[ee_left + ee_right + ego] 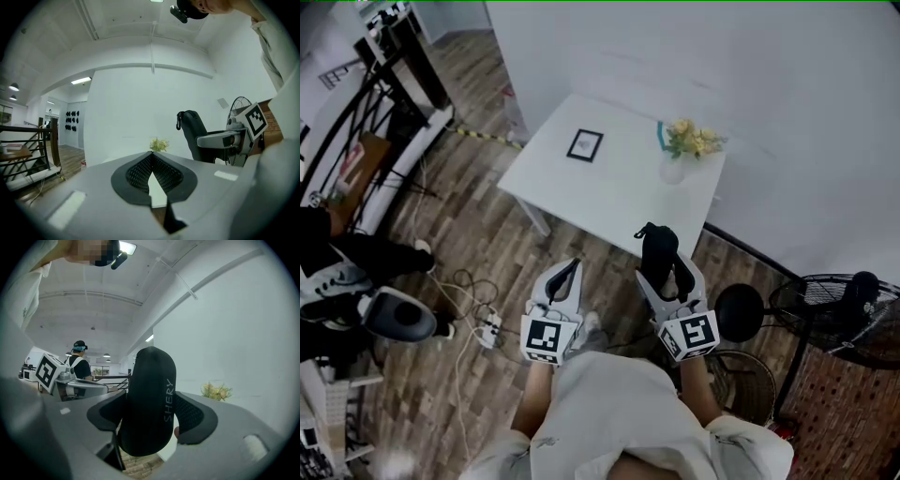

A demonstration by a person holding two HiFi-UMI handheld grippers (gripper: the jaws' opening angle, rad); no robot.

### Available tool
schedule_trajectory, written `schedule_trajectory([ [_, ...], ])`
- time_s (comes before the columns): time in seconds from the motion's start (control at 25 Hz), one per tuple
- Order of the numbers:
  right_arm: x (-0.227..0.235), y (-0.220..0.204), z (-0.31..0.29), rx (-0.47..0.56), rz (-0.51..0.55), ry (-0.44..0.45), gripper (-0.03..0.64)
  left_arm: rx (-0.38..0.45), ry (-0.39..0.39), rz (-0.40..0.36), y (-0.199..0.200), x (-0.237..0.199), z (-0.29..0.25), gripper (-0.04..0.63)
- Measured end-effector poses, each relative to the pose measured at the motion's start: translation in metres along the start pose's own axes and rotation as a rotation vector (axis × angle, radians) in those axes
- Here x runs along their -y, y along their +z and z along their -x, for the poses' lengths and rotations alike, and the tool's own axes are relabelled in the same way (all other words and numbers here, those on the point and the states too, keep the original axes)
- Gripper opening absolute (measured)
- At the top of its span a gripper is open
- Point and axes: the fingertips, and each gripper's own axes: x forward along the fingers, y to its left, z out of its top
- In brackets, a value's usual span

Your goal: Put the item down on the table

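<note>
My right gripper (667,270) pinches the case (658,246) at the edge of the table (609,192). Released here, it could fall to the floor (487,246). My left gripper (564,277) is pressed together, empty.

White table (623,202): picture frame (584,145), flower vase (673,169).

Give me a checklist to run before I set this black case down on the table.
1. Grip: the right hand-held gripper is shut on the black case, which stands upright between the pads: ok.
2. The left hand-held gripper is shut with nothing in it, off to the side: ok.
3. Landing spot: the white table is bare along its near half: ok.
4. Obstacles: the picture frame and flower vase stand toward the far side, apart from the case: ok.
5. Case over the tabletop: in the head view it reaches only the near edge: not ok.
6. Height above the table: cannot tell.
</note>
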Motion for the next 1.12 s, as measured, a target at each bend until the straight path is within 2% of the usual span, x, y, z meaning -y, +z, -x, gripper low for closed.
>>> schedule_trajectory([
  [0.36,0.008,0.000,-0.066,-0.025,-0.003,-0.041,0.324,-0.015,-0.043,0.029,-0.003,-0.057,-0.043,0.017],
  [0.48,0.008,-0.003,-0.079,-0.028,-0.004,-0.050,0.324,-0.011,-0.061,0.017,-0.006,-0.070,-0.054,0.017],
  [1.12,0.017,-0.006,-0.125,-0.020,0.002,-0.061,0.324,-0.007,-0.072,0.030,-0.007,-0.103,-0.084,0.017],
])
